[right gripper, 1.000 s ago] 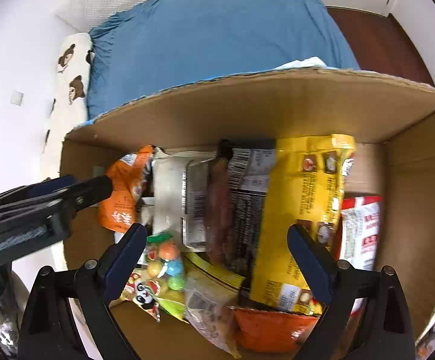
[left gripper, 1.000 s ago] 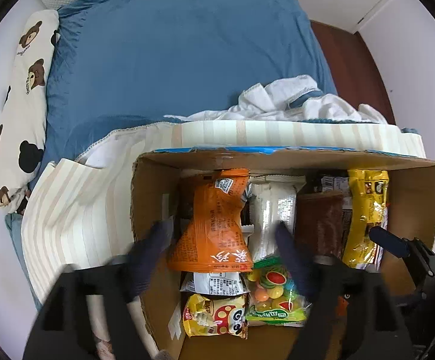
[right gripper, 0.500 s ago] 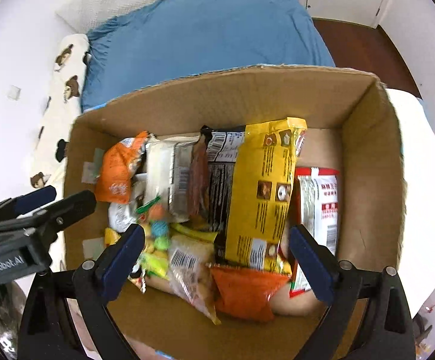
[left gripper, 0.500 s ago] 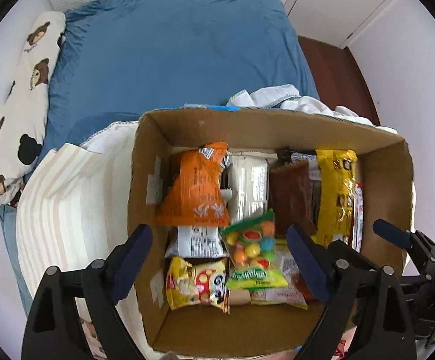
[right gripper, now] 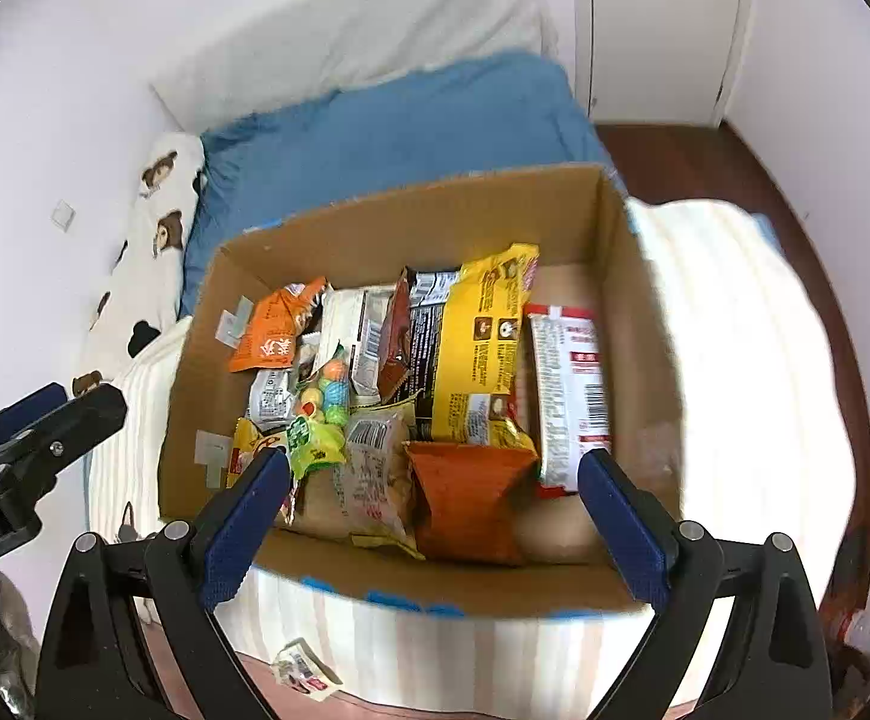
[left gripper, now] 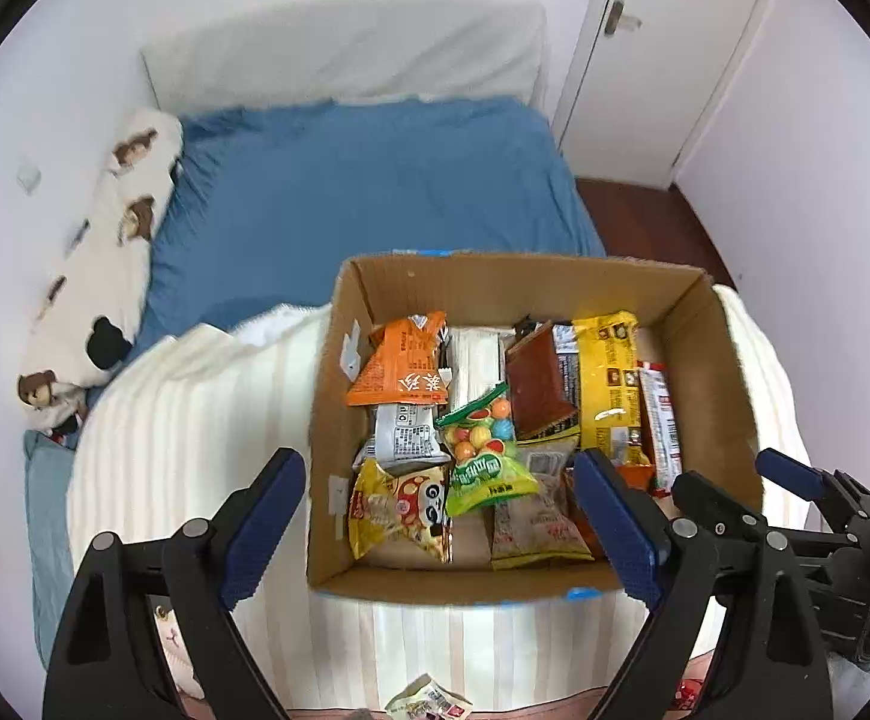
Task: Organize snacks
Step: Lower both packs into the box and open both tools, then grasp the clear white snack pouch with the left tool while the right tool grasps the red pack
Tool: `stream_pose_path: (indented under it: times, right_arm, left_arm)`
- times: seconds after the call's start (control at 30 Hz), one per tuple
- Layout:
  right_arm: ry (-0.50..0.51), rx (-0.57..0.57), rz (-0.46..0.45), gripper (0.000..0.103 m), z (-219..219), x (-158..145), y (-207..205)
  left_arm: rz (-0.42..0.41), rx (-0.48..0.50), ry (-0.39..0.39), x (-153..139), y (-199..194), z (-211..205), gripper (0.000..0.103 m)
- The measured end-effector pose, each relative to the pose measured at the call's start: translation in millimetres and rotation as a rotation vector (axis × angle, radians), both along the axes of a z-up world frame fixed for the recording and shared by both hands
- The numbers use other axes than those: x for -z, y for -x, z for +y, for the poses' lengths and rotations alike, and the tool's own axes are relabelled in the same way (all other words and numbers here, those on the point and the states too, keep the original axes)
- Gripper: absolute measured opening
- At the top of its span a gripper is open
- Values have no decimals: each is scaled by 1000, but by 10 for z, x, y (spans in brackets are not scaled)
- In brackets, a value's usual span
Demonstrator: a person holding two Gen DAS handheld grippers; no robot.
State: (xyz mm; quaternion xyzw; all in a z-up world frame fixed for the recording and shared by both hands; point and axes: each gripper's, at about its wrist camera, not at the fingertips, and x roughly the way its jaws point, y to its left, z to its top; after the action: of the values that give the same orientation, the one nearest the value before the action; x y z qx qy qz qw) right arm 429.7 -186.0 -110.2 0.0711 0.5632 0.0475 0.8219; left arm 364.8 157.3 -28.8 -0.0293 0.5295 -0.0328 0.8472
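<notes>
both grippers' jaws above snack box (left gripper: 729,372)

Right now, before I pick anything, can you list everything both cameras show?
cardboard box: 1, brown, on the striped blanket
snack packets: about ten, inside the box; orange bag far left, yellow bag right, candy bag middle, red-white packet far right
loose packet: 1, pale, outside the box, near edge
striped blanket: 1, cream
blue sheet: 1, on the bed
bear pillow: 1, white, left
door: 1, white, far right
left gripper: open, empty
right gripper: open, empty
</notes>
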Motion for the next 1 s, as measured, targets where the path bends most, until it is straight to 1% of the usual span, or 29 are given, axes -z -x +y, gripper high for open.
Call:
stream_pose_path:
  times: [0.13,0.23,0.37,0.53,0.6,0.67,0.77,0.87,0.9,1.0]
  right_arm:
    - [12,-12,-64,99,5,-188,329]
    - [16,-28,-103,99,19,-340,575]
    - [28,-46,-137,99,23,-469,900]
    - [-4,-40,-121,99,-71,-412,1358]
    - [-21,-20,-104,99,-160,-329,1553]
    - [-44,19,-75,99,-303,-201,1737]
    - [-84,99,-12,99,-579,62,2006]
    - [-99,183,57,99,-880,397,2213]
    - [-106,217,93,99,-998,546,2275]
    - [-127,300,179,99,-1272,939,2375]
  left_arm:
    - [-87,0,-22,-212,379,-99,92]
    - [-120,12,-25,-307,636,-163,92]
    - [-134,6,-8,-346,964,-193,92]
    - [-118,-16,18,-243,1405,-202,92]
    - [-101,-28,28,-149,1570,-196,92]
    - [-72,-39,19,-2,1738,-212,92]
    - [-16,-55,3,264,1911,-228,92]
    - [64,-68,-2,597,2022,-238,92]
    - [88,-73,-3,702,2070,-249,92]
    - [153,-79,-18,1007,2083,-276,92]
